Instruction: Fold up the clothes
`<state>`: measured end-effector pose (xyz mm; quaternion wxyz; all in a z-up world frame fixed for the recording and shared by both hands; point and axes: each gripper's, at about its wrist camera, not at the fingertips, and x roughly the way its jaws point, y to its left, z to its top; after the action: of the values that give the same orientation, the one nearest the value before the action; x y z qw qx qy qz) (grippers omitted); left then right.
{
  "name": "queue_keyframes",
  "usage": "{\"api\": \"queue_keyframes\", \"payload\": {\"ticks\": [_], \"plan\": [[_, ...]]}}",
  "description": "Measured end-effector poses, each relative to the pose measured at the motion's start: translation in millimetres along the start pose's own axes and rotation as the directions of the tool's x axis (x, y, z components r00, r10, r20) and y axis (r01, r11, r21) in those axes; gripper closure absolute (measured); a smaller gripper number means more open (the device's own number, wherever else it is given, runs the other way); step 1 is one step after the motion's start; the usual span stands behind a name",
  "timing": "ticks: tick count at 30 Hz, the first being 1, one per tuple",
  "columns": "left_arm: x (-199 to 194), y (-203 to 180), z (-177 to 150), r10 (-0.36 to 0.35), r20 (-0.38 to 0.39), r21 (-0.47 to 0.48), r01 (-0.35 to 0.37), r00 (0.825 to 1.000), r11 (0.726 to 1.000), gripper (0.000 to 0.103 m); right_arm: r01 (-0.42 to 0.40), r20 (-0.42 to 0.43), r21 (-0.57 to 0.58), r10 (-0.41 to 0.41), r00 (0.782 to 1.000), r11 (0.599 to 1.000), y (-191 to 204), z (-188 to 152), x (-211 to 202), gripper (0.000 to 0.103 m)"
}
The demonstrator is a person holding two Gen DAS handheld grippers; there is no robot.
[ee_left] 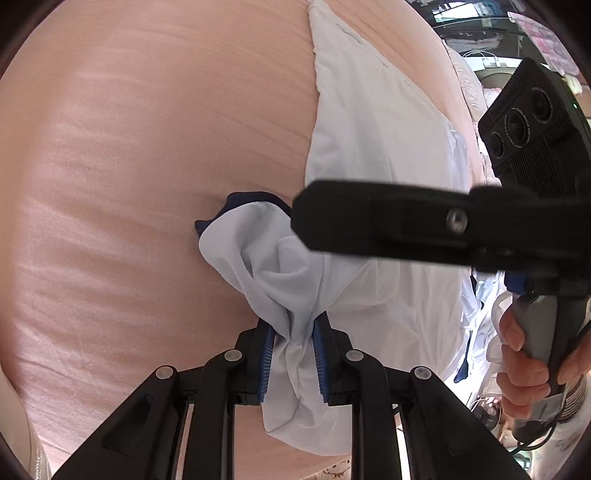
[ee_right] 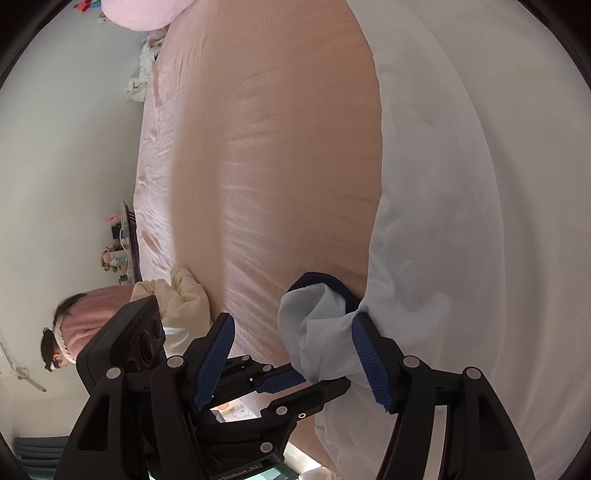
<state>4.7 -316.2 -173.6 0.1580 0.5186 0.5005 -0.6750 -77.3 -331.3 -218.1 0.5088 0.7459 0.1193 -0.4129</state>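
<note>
A pale blue garment (ee_left: 380,129) lies on the pink bedsheet (ee_left: 147,147). Its sleeve, with a navy cuff (ee_left: 236,201), is bunched up off the sheet. My left gripper (ee_left: 293,325) is shut on the sleeve fabric between its blue pads. In the right wrist view the same sleeve (ee_right: 314,321) sits between the wide-apart fingers of my right gripper (ee_right: 291,317), which is open; the cloth brushes its right pad (ee_right: 369,362). The left gripper (ee_right: 284,378) reaches in from below, clamped on the sleeve. The garment's body (ee_right: 443,221) spreads to the right. One black finger of the right gripper (ee_left: 369,221) crosses the left wrist view.
A hand (ee_left: 524,350) holds the right gripper's handle. A person in a pink top (ee_right: 92,314) and a cream padded sleeve (ee_right: 184,295) are at the bed's edge. A pink pillow (ee_right: 140,14) and loose clothes (ee_right: 142,74) lie at the far end. A wall (ee_right: 66,147) borders the bed.
</note>
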Motion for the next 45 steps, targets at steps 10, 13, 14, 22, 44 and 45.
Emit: {"api": "queue_keyframes", "payload": {"ticks": [10, 13, 14, 22, 44, 45], "plan": [[3.2, -30.2, -8.3, -0.034, 0.047, 0.027, 0.033, 0.998, 0.999, 0.085, 0.083, -0.008, -0.171, -0.085, 0.996, 0.982, 15.0, -2.3, 13.0, 0.037], [8.1, -36.8, -11.7, -0.04, 0.045, 0.02, 0.039, 0.998, 0.999, 0.085, 0.103, -0.005, -0.187, -0.106, 0.994, 0.977, 12.9, -4.3, 16.1, 0.037], [10.2, -39.4, -12.5, -0.044, 0.039, 0.018, 0.043, 0.998, 0.999, 0.085, 0.112, -0.003, -0.198, -0.115, 0.993, 0.974, 12.5, -5.7, 17.3, 0.037], [27.5, -57.0, -16.3, -0.034, -0.025, -0.008, 0.034, 0.999, 0.999, 0.085, 0.249, 0.089, -0.331, -0.232, 0.968, 0.91, 3.6, -25.8, 13.1, 0.059], [75.8, -96.3, 0.8, -0.123, 0.085, -0.201, 0.138, 0.989, 0.97, 0.067, 0.455, 0.377, -0.598, -0.27, 0.886, 0.66, 8.8, -84.2, 28.7, 0.065], [72.9, -85.5, 19.3, -0.144, 0.098, -0.207, 0.162, 0.985, 0.965, 0.064, 0.444, 0.376, -0.597, -0.256, 0.89, 0.668, 6.6, -83.9, 27.2, 0.065]]}}
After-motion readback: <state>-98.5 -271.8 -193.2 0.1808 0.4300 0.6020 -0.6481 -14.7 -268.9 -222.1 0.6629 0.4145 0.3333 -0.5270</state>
